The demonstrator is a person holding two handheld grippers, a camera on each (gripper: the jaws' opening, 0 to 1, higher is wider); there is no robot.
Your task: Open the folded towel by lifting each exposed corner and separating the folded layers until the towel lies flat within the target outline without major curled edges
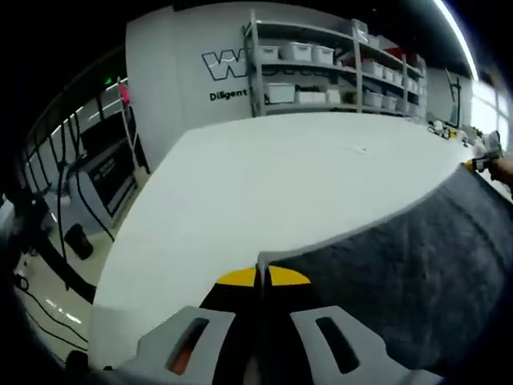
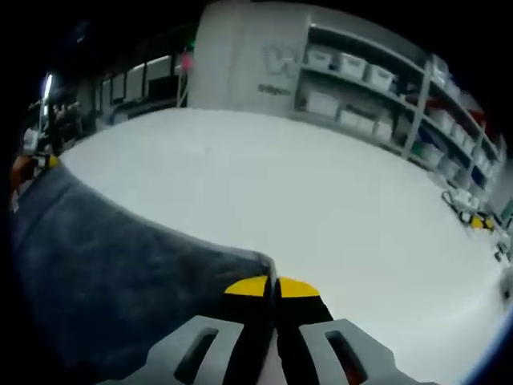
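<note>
A dark grey towel (image 1: 417,265) stretches from my left gripper (image 1: 263,273) away to the right over the white table (image 1: 264,184). The left jaws are shut on the towel's corner, their yellow tips pressed together. In the right gripper view the same towel (image 2: 104,265) runs off to the left, and my right gripper (image 2: 272,281) is shut on another corner of it. The towel hangs taut between the two grippers, lifted above the table. At the far right of the left gripper view the other gripper (image 1: 483,156) holds the towel's far end.
Metal shelves with white bins (image 1: 337,64) stand behind the table against a white wall with lettering (image 1: 228,76). A rack and cables (image 1: 72,200) stand on the floor to the left. Small items (image 2: 473,210) lie at the table's right edge.
</note>
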